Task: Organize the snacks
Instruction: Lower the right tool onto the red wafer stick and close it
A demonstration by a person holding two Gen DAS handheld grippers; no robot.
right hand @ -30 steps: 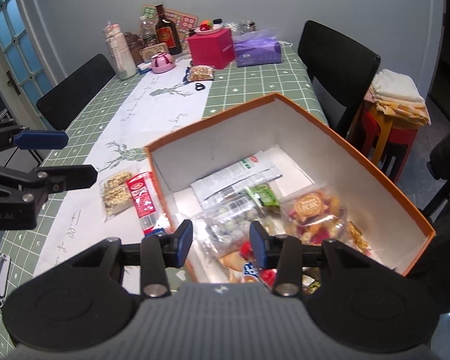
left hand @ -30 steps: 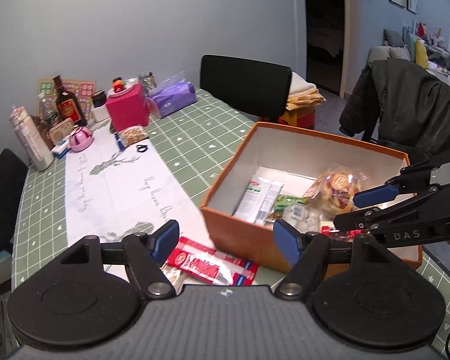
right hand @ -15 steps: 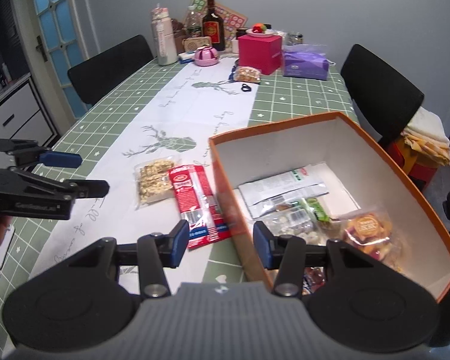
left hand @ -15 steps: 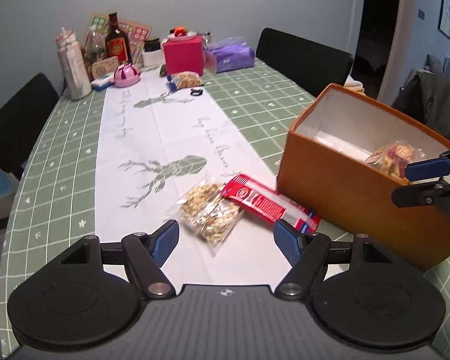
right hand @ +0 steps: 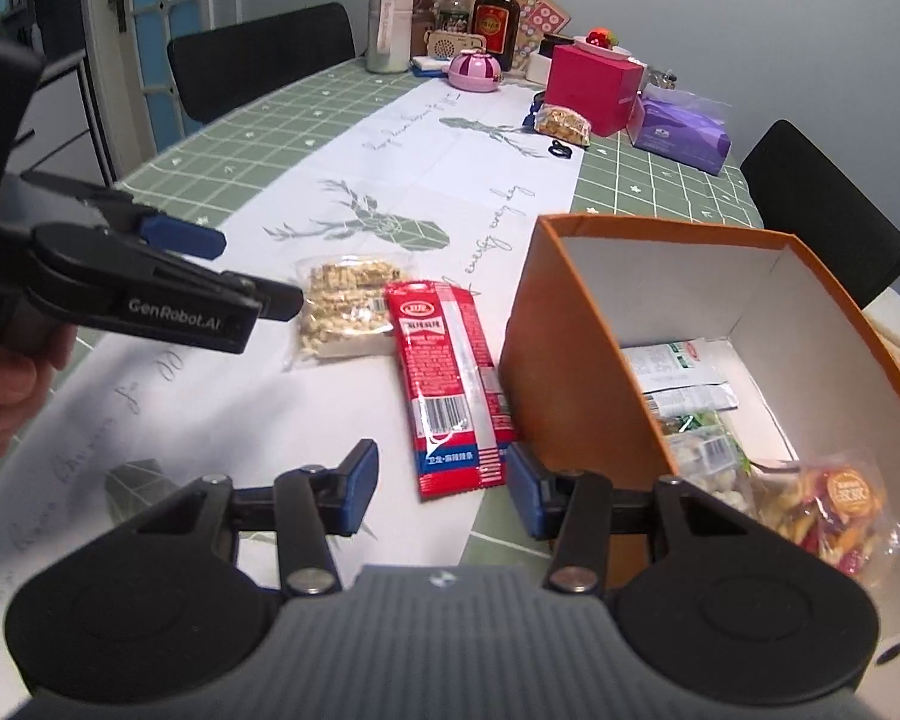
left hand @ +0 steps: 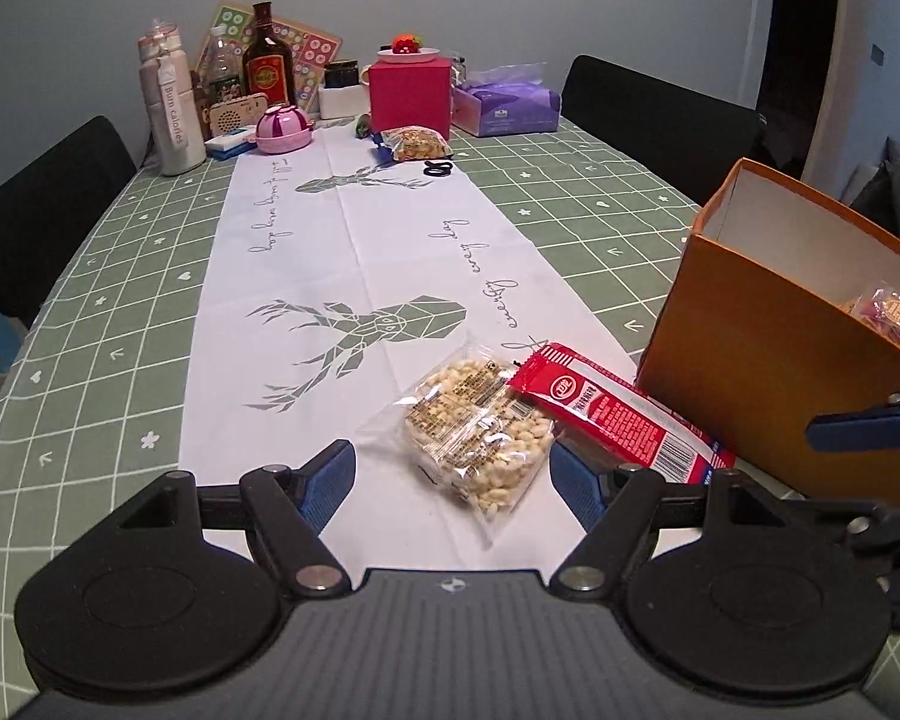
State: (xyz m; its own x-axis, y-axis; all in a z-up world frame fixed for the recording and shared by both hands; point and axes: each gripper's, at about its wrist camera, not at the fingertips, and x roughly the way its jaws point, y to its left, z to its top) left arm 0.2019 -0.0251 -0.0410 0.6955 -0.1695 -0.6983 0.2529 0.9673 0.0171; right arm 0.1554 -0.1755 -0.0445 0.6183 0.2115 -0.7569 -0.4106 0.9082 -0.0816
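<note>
On the bench runner [left hand: 354, 252], straddle the puffed-rice packet [left hand: 477, 426] with your wide-open left gripper [left hand: 453, 468] before closing; right gripper [right hand: 444, 489] fingers also wide, empty.

A: What colour is the box [right hand: 576, 354]?
B: Orange outside, white inside. The packet [right hand: 447, 378] beside it is red with a white stripe.
A: And the cloth [left hand: 120, 300]?
B: Green, white grid. The runner [left hand: 354, 252] is white with grey deer.
</note>
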